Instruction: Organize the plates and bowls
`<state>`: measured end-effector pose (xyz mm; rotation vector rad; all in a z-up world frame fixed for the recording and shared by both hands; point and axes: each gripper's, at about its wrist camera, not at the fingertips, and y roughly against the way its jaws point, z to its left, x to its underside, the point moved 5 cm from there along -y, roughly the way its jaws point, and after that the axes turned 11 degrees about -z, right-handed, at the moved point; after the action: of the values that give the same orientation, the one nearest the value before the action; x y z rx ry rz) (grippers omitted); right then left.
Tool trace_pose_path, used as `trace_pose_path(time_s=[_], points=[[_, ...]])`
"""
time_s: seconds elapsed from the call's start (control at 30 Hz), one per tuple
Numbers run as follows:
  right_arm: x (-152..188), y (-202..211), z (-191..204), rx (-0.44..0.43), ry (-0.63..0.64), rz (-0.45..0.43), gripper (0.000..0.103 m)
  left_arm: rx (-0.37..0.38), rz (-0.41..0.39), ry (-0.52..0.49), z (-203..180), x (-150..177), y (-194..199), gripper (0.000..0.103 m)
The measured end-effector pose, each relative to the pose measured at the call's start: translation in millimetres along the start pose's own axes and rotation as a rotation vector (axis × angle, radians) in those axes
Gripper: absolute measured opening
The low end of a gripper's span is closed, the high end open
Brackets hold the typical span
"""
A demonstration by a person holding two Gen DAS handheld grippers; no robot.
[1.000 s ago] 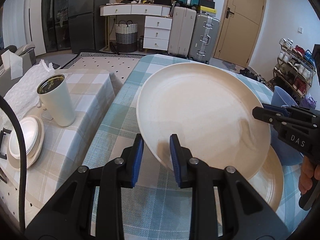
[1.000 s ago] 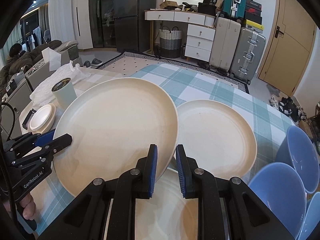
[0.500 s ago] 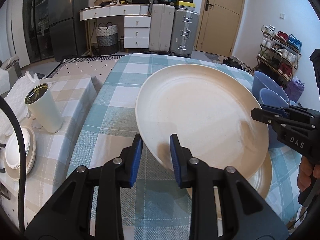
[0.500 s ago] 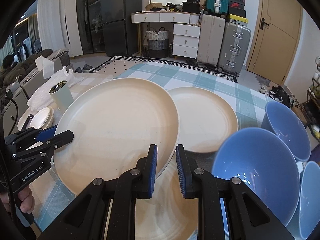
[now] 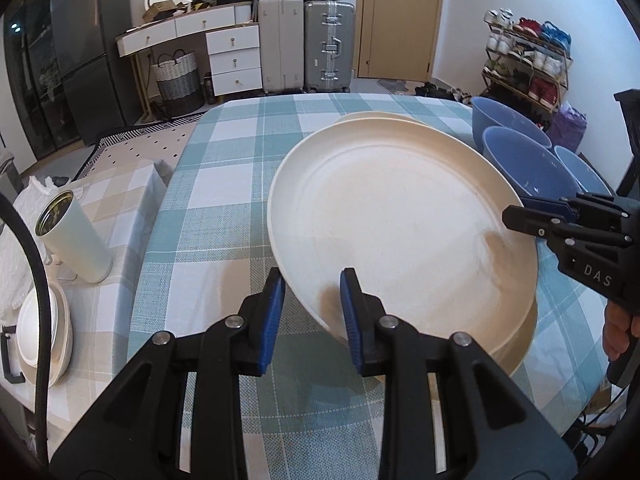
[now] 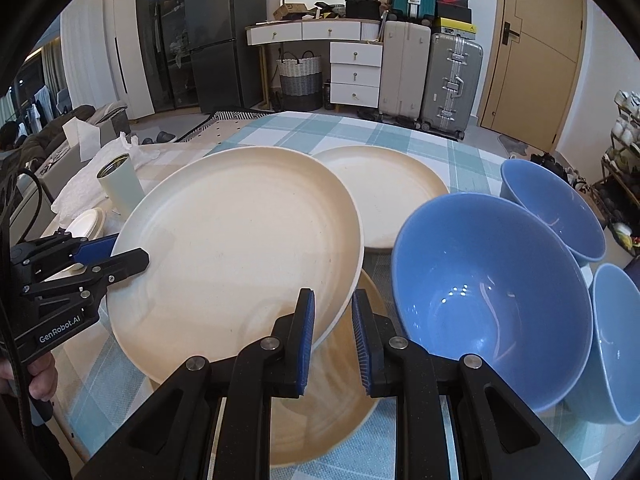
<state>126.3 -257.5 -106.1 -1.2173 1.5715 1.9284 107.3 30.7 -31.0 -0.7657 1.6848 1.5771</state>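
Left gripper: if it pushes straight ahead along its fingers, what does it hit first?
The left gripper already has the rim of the big cream plate between its fingers, so it would press into that plate first. The checked tablecloth lies beyond, though depth is unclear.

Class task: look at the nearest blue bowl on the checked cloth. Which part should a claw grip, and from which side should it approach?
Grip the nearest blue bowl by its thin rim, one finger inside and one outside, coming from above on the near edge. It probably suits this because it stands open side up with steep walls too wide to span. The other blue bowls crowd its right and far sides, and the held plate sits to its left.
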Motion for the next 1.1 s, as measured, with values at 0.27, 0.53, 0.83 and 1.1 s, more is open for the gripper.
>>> trace_pose_path(time_s=[0.27, 0.53, 0.83, 1.1], points=[[18, 13, -3, 0.024, -0.002, 0.006, 0.02, 0.026, 0.047, -0.05, -11, 11, -6, 0.024], [37, 14, -4, 0.031, -0.001, 0.037, 0.021, 0.034, 0.088, -0.116, -21, 21, -15, 0.025], [49, 16, -13, 0.059, 0.003, 0.058, 0.021, 0.038, 0.119, -0.185, -36, 29, -21, 0.026], [55, 16, -13, 0.056, 0.002, 0.074, 0.021, 0.037, 0.15, -0.207, -37, 35, -25, 0.027]])
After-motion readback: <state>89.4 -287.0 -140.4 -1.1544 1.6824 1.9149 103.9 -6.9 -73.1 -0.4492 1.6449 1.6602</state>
